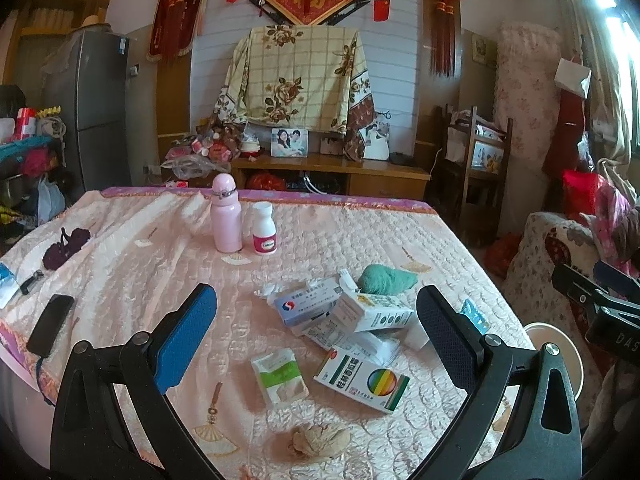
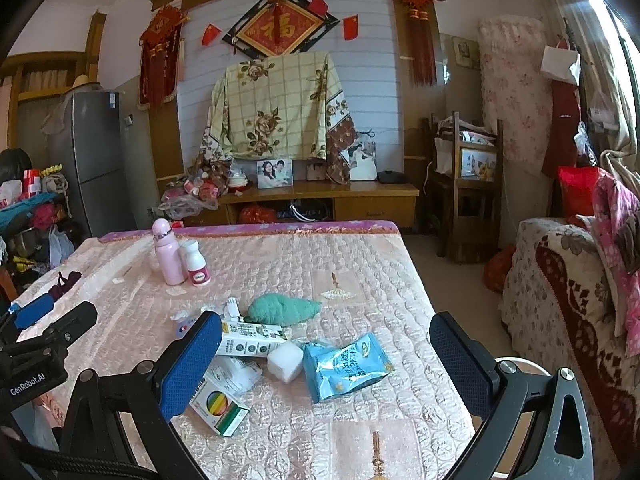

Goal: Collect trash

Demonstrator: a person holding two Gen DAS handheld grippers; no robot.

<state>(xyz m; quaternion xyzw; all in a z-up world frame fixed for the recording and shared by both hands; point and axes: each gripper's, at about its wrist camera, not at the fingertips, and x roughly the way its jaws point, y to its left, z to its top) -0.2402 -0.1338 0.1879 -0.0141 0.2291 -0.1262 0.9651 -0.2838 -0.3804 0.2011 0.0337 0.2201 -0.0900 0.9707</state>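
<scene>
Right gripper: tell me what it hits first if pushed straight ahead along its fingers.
Probably the blue foil packet, which lies on the quilted cover between the open fingers of the right gripper. The white cube sits just left of it. Depth is unclear, and the gripper may pass above them.

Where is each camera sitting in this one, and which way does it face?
Left wrist: on the left tool, facing across the bed to the far wall; right tool shows at right edge.
Right wrist: on the right tool, same heading, further right; left tool at left edge.
Shared: pink bottle, green cloth, boxes.
</scene>
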